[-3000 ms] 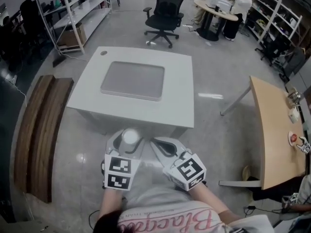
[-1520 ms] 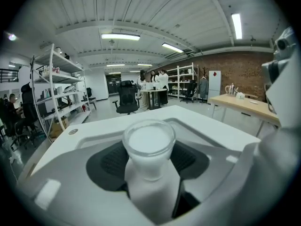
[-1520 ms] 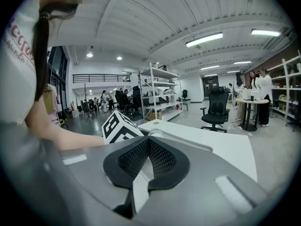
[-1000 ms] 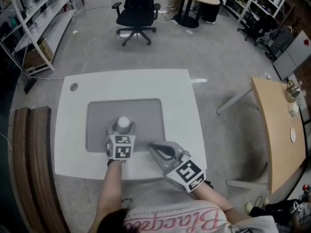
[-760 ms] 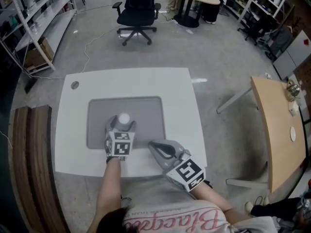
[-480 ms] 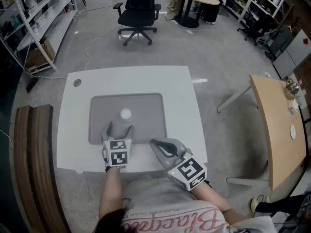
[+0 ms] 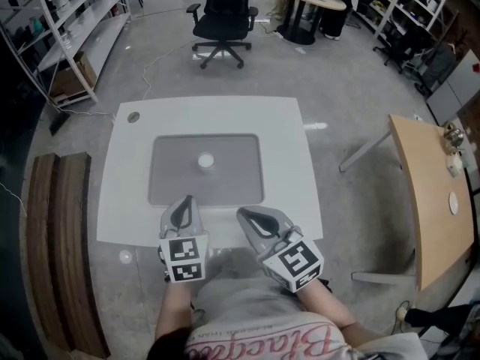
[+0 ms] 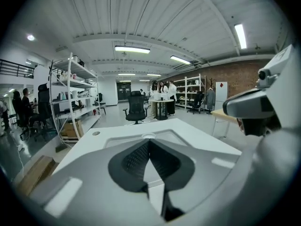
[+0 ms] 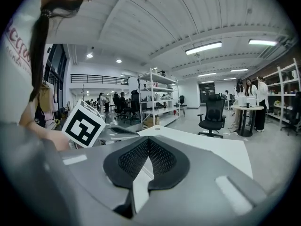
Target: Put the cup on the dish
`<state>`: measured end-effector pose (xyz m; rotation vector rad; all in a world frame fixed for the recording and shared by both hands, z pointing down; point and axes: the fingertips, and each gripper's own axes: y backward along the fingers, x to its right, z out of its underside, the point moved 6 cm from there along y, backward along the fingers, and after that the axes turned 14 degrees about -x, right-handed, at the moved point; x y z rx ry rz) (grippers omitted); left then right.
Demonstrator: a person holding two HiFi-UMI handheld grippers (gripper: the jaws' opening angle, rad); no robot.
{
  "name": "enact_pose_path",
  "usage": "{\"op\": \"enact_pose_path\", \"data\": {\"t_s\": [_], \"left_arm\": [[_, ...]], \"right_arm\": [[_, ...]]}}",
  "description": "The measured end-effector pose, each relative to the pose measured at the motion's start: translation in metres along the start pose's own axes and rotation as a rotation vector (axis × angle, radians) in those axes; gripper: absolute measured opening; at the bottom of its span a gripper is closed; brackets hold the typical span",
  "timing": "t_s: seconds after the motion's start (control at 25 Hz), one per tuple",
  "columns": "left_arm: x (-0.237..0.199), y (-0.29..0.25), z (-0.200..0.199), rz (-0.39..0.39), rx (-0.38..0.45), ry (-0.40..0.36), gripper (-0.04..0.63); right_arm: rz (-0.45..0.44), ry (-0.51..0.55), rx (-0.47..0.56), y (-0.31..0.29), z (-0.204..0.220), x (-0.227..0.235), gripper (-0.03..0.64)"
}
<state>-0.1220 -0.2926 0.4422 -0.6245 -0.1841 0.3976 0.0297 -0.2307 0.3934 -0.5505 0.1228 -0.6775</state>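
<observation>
A small white cup point(image 7: 205, 160) stands upright on the flat grey rectangular dish point(image 7: 172, 178), which lies on the white table point(image 7: 285, 163). Nothing touches the cup. My left gripper point(image 7: 185, 199) hangs over the table's near edge, well short of the cup, with its jaws shut and empty. In the left gripper view the cup's rim point(image 8: 148, 136) shows just beyond the closed left gripper point(image 8: 149, 141). My right gripper point(image 7: 241, 214) is beside the left one at the near edge, also shut on nothing. The right gripper view shows the closed right gripper point(image 9: 148, 139) and the left gripper's marker cube point(image 9: 83, 124).
A round hole point(image 7: 133, 116) marks the table's far left corner. A wooden bench point(image 7: 56, 238) runs along the left and a wooden table point(image 7: 431, 193) stands at the right. A black office chair point(image 7: 226, 10) and shelving point(image 7: 75, 21) are beyond the table.
The left gripper set the cup on the grey dish, opened, drew back to the near edge and shut. The cup stays on the dish. The right gripper has barely moved.
</observation>
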Motion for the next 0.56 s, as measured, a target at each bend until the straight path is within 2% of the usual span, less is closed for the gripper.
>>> {"op": "enact_pose_path", "data": {"t_s": [0.36,0.56], "left_arm": [[0.012,0.036,-0.009,-0.011,0.071,-0.015,0.000],[0.029,0.040,-0.007,-0.010,0.075,-0.032,0.000]], "right_arm": [[-0.042,0.035,0.015,0.014,0.002,-0.014,0.002],[-0.039,0.040,0.012,0.024,0.011,-0.010,0.000]]}}
